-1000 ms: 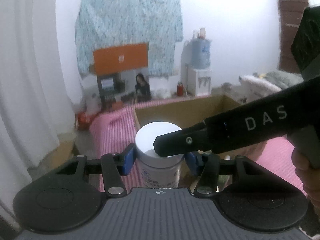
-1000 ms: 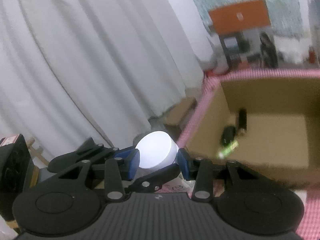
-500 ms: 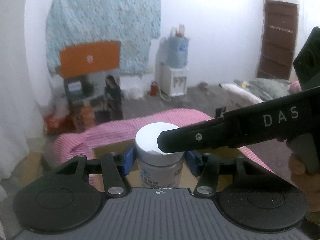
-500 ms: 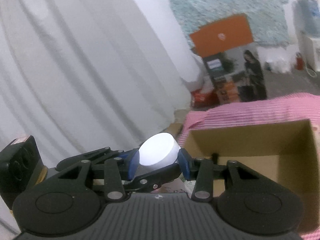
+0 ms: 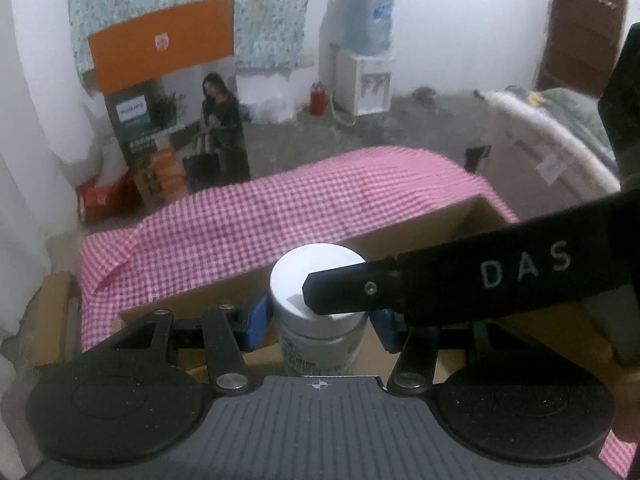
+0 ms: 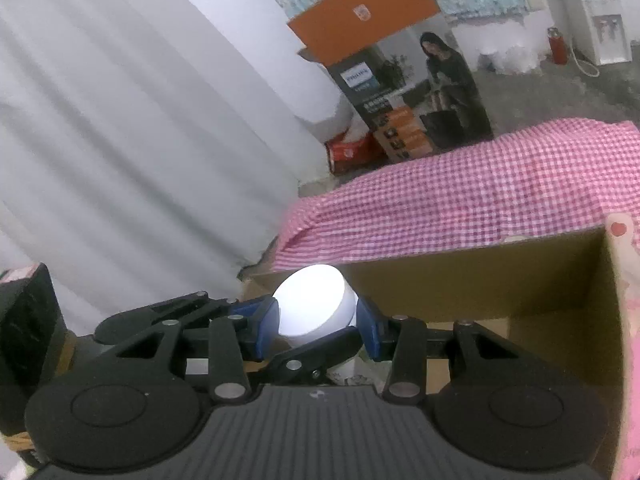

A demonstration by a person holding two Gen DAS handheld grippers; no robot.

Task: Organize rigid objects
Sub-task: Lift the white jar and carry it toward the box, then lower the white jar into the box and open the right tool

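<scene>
A: Since you want the big things first, what fills the room?

B: White pleated curtain on one side, grey concrete floor beyond, and a pink-and-white checked cloth draped over a low surface. Behind it stands a tall printed carton with an orange top panel, and a white water dispenser with a blue bottle sits by the far wall.

A: And nearer?

B: An open brown cardboard box rests on the checked cloth. Its inner walls show in both views; what lies on its bottom is hidden.

A: Where is the jar?

B: The white-lidded round plastic jar with a printed label is upright, in front of the box's near wall and at about the height of its rim. Whether it is over the opening I cannot tell.

A: How do the tongs stand?

B: Both are partly spread and pinching that jar. The left gripper has its blue pads against the body just under the lid, one each side. The right gripper clamps the white lid between its own blue pads; in the left view one black finger marked DAS lies across the lid top.

A: Any hand visible?

B: Only a sliver of the person's hand at the right edge of the left view.
</scene>
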